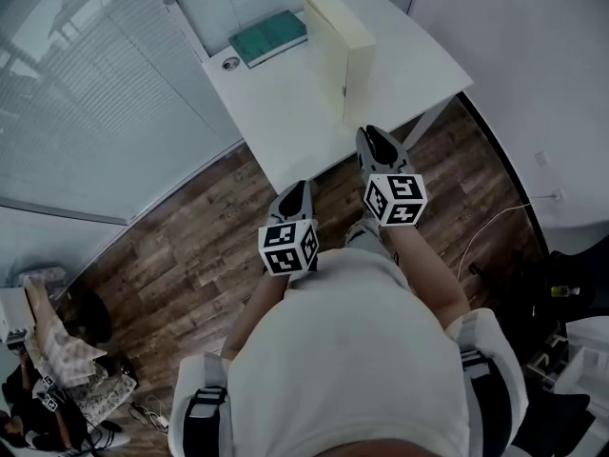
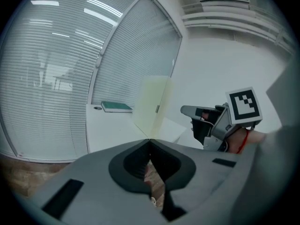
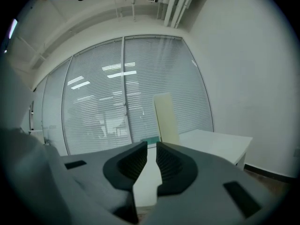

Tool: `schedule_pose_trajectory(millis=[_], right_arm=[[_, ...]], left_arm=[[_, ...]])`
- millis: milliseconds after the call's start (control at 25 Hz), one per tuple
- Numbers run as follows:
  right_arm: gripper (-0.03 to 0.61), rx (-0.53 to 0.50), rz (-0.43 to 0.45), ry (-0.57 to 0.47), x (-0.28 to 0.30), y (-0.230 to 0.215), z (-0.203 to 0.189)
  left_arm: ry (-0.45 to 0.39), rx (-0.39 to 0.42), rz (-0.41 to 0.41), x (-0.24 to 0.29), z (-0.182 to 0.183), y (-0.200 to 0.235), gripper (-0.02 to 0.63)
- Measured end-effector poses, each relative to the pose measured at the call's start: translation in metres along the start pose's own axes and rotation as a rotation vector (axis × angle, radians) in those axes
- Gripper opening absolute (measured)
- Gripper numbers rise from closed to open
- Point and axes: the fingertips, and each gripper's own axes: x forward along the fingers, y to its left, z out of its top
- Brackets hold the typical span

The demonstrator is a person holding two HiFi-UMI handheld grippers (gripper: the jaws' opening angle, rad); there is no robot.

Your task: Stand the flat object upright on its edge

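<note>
Jaws: left gripper [image 2: 149, 142] tips meet, nothing between; right gripper [image 3: 151, 146] jaws are a narrow slit apart, also empty. We note the cream flat board [image 1: 340, 50] upright on its edge on the white table [image 1: 285, 112], a green book [image 1: 269, 36] beyond it. Both grippers are clear of the board.

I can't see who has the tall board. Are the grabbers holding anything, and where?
Nothing is held. The left gripper and the right gripper have nothing between their fingers; the cream board stands alone on the white table.
</note>
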Motion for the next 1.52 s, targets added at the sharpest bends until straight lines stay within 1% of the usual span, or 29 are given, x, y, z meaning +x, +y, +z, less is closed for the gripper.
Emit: schedule_pose_trajectory(millis=[280,680,1080,1240,1520], right_arm=[[0.041,-0.015,0.024,0.038,-0.028,0.010,-0.016],[0.018,0.016,0.054,0.051,-0.053,0.018,-0.027],[0.018,0.023,0.098,0.050,-0.060,0.027,-0.027],[0.018,0.007,0.092,0.054,-0.061,0.026,-0.026],[0.018,0.012,0.091,0.052,-0.062,0.024,-0.028]], left_arm=[[-0.007,0.004,-0.005,-0.002,0.001,-0.003,0.020],[-0.021,0.000,0.003,-0.004,0.003,-0.001,0.020],[-0.029,-0.001,0.019,-0.008,0.003,0.000,0.020],[-0.029,0.000,0.022,-0.010,0.003,-0.001,0.020],[-0.024,-0.002,0.024,-0.010,0.000,-0.001,0.020]])
